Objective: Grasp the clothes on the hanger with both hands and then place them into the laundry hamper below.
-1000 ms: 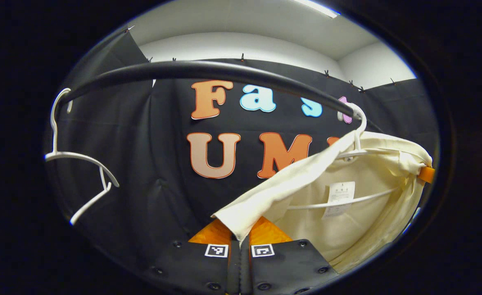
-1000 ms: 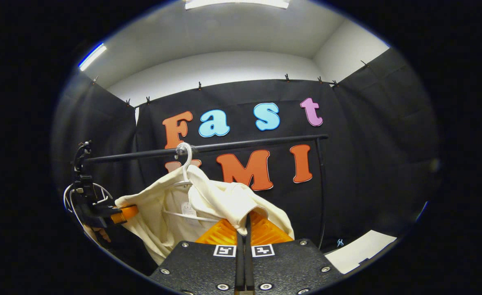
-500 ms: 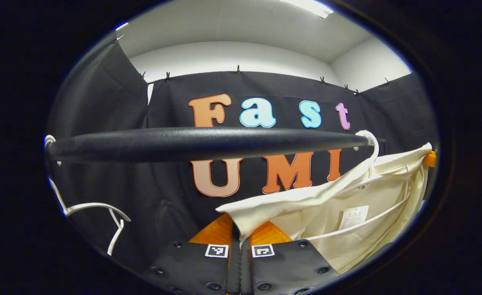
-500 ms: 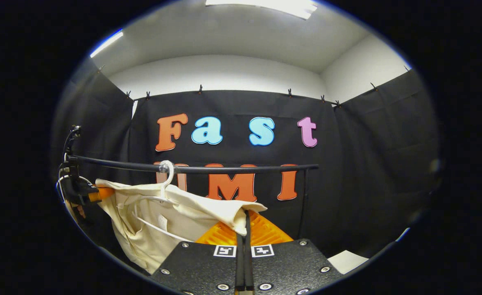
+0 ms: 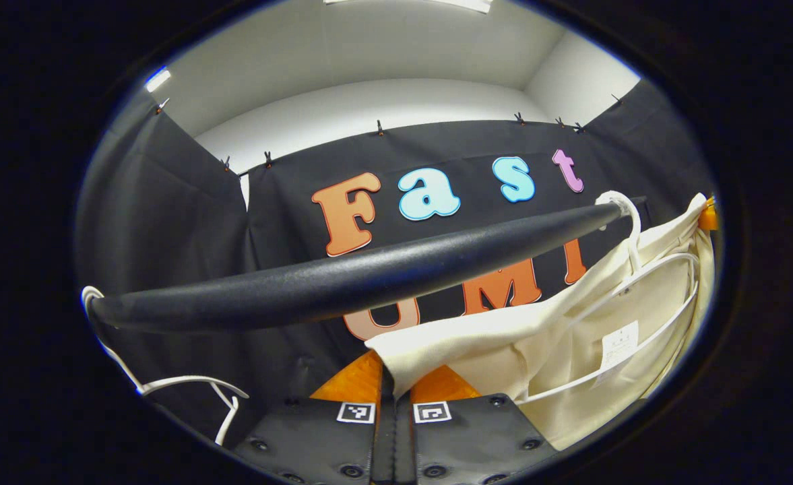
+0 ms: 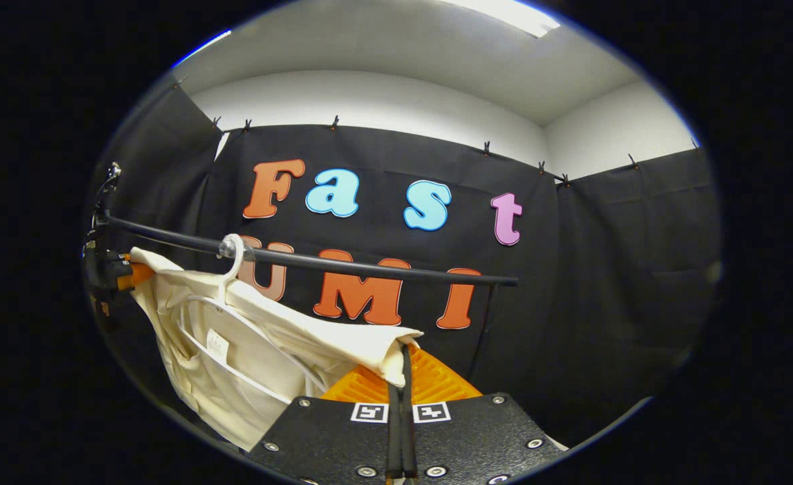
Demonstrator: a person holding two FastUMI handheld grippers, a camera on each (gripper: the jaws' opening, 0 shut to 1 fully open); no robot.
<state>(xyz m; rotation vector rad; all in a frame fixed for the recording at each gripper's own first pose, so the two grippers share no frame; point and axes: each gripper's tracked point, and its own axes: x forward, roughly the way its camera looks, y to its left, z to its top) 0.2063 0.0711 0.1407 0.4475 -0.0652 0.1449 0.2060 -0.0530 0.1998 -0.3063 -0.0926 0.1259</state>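
Note:
A cream garment [image 5: 558, 343] hangs stretched between both grippers, still draped over a white hanger [image 5: 628, 229] hooked on the black rail [image 5: 342, 279]. My left gripper [image 5: 394, 387] is shut on one corner of the cloth. In the right gripper view, my right gripper [image 6: 401, 377] is shut on the other corner of the garment [image 6: 248, 343], with the hanger [image 6: 231, 259] on the rail [image 6: 342, 263] to the left. The left gripper [image 6: 110, 273] shows far left there, pinching the cloth's far end. The right gripper [image 5: 706, 217] peeks in at the right edge of the left gripper view.
An empty white hanger [image 5: 180, 391] hangs at the left end of the rail. The rail's upright post [image 6: 487, 330] stands at its right end. Black cloth walls close in the booth on three sides.
Both grippers rose relative to the rail, which now sits lower in the left gripper view and tilts. The garment is pulled flatter and tauter, lifting off the hanger's shoulders.

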